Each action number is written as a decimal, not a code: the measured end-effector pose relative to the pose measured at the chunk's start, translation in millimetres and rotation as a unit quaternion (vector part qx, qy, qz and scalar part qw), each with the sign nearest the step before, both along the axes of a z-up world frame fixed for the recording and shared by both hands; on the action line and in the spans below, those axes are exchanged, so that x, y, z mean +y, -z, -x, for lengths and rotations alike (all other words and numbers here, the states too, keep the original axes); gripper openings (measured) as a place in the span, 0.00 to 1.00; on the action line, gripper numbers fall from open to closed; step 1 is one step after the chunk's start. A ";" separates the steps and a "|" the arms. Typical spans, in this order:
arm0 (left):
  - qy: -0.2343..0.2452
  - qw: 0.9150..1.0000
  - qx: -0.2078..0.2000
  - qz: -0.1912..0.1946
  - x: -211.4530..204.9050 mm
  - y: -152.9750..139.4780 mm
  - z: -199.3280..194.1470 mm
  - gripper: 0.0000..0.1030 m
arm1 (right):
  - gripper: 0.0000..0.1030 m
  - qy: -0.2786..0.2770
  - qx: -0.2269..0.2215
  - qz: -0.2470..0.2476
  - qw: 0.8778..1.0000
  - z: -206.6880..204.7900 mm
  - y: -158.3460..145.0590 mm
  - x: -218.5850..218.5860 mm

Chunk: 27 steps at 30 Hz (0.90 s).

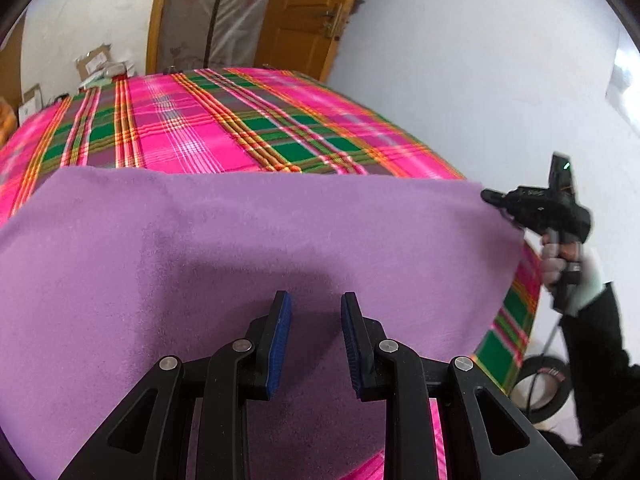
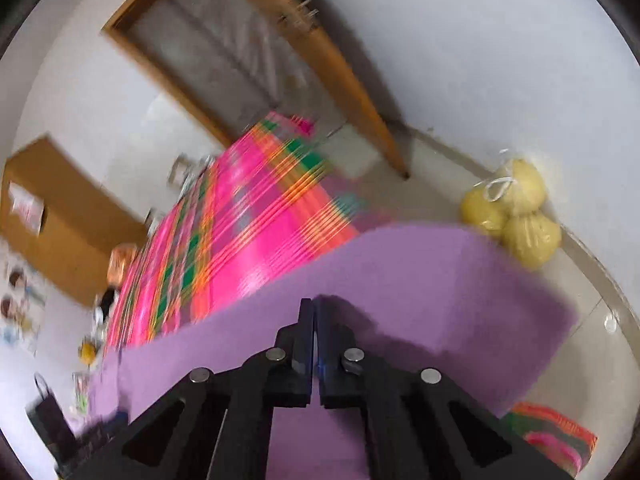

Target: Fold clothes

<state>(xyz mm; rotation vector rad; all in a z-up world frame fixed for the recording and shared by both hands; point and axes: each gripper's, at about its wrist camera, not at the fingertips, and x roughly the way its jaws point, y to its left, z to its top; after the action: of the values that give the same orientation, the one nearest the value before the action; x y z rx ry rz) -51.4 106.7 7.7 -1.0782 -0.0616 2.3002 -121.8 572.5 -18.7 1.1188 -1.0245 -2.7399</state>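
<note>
1. nearest the left wrist camera, the left gripper [image 1: 316, 300] hangs over the purple cloth [image 1: 240, 248] with its jaws part open, blue pads apart and nothing between them; the cloth shows through the gap, and whether the tips touch it i cannot tell
2. nearest the right wrist camera, the right gripper [image 2: 314, 304] has its jaws fully together, tips over the purple cloth [image 2: 420, 280]; whether a fold of fabric is pinched between them i cannot tell from that view
3. in the left view the right gripper [image 1: 490, 196] sits at the cloth's far right corner, and the cloth's edge runs up to its tip, so it looks closed on that corner, though the contact itself is too small to confirm; a gloved hand [image 1: 568, 268] holds its handle
4. the cloth lies spread on the pink and green plaid cover [image 1: 192, 128] of the bed, filling its near part, with its right side lifted off the bed's edge
5. it looks like a soft, light, fleecy fabric: limp and draping, not slippery, not fragile; i judge corners and hems the best places to pinch, one per gripper
6. farther off stand a wooden door frame [image 1: 156, 20], a cardboard box [image 2: 60, 216] and a bag of yellow round things [image 2: 516, 216] on the floor
</note>
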 end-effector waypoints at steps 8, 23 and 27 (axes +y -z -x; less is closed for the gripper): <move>0.006 1.000 0.007 0.004 1.2 0.5 -2.7 0.26 | 0.02 -0.017 0.009 -0.154 0.988 -11.4 -33.4 -48.7; 0.003 1.000 0.006 0.000 0.9 0.7 -2.5 0.26 | 0.01 -0.064 -0.028 -0.254 0.965 -7.2 -26.1 -109.2; 0.003 1.000 0.004 -0.003 0.6 1.4 -1.6 0.26 | 0.01 -0.064 -0.027 -0.269 0.961 -7.5 -24.8 -113.3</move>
<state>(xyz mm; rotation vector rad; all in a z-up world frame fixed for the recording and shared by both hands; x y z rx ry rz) -49.8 107.3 6.3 -1.0641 -0.0630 2.2978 -114.3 459.2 6.1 1.2587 -0.1803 -2.9696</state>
